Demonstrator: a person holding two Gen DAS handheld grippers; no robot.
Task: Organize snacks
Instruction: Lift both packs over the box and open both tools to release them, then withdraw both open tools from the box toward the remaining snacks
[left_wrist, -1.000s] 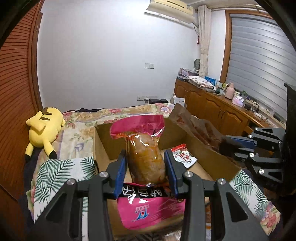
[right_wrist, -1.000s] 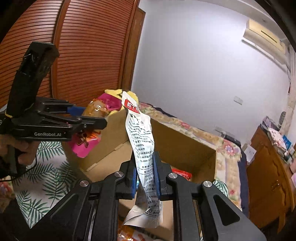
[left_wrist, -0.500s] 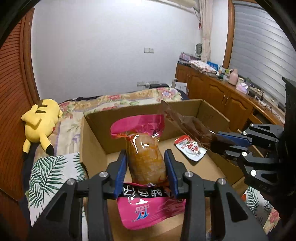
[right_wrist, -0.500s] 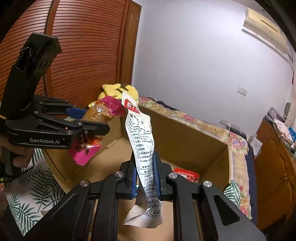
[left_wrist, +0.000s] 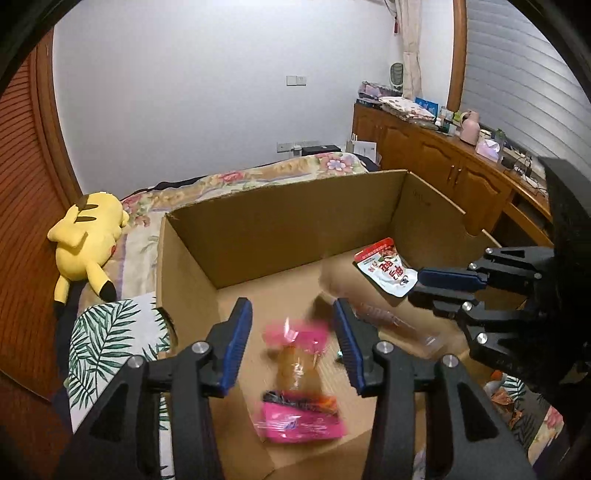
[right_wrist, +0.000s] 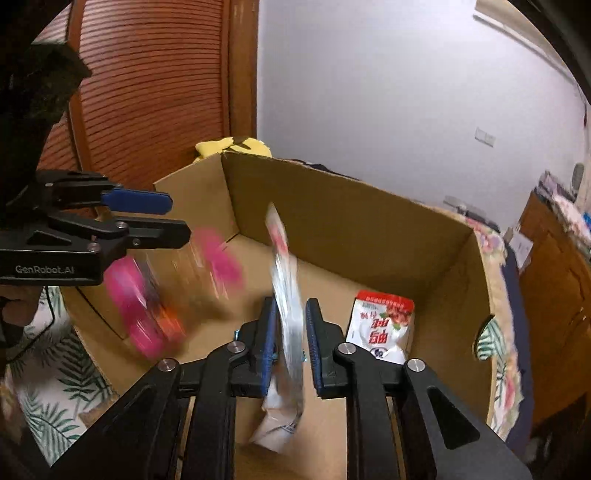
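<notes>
An open cardboard box (left_wrist: 295, 229) (right_wrist: 351, 221) lies on the bed. My left gripper (left_wrist: 293, 343) (right_wrist: 179, 218) hangs over its near left part. Its jaws are opening and its pads touch nothing. The pink packet with a brown snack (left_wrist: 295, 387) (right_wrist: 147, 295) is blurred, dropping toward the box floor below them. My right gripper (right_wrist: 290, 306) (left_wrist: 413, 286) is opening too. The long white packet (right_wrist: 290, 332) stands blurred between its pads, with gaps on both sides. A red-and-white pouch (left_wrist: 386, 267) (right_wrist: 384, 325) lies flat on the box floor at the right.
A yellow plush toy (left_wrist: 85, 240) (right_wrist: 232, 144) lies on the floral bedspread left of the box. A leaf-patterned cloth (left_wrist: 110, 332) covers the bed by the near left corner. Wooden cabinets (left_wrist: 443, 166) with clutter run along the right wall. A wooden slatted door (right_wrist: 147, 92) stands at the left.
Both grippers sank toward the box and opened. The pink packet left the left jaws and is falling. The white packet has slipped lower between the right jaws.
</notes>
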